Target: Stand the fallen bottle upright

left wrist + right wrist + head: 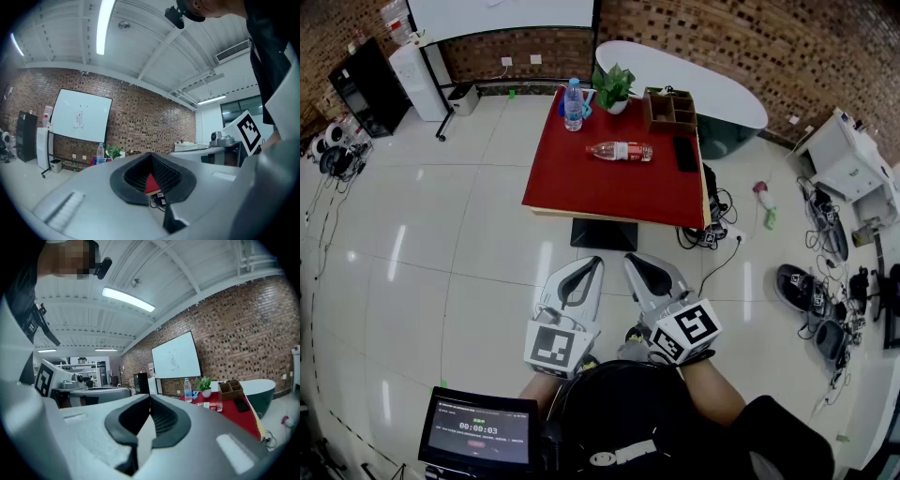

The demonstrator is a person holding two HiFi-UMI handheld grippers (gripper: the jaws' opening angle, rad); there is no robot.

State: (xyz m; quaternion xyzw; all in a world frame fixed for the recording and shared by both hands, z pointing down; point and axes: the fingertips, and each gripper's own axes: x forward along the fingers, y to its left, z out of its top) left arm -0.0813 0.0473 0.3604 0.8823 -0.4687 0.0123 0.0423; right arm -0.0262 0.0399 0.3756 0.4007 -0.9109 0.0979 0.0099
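Task not begun: clear plastic bottle with red label [621,151] is lying sideways on red table [609,192]. Left tool [593,264] and right tool [631,262] are being held clenched, empty, well away.

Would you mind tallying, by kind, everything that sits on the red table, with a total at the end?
Bottles: 2, the upright bottle and the fallen bottle
Potted plant: 1
Wooden organiser box: 1
Flat black item: 1
Small blue item beside the upright bottle: 1
Total: 6
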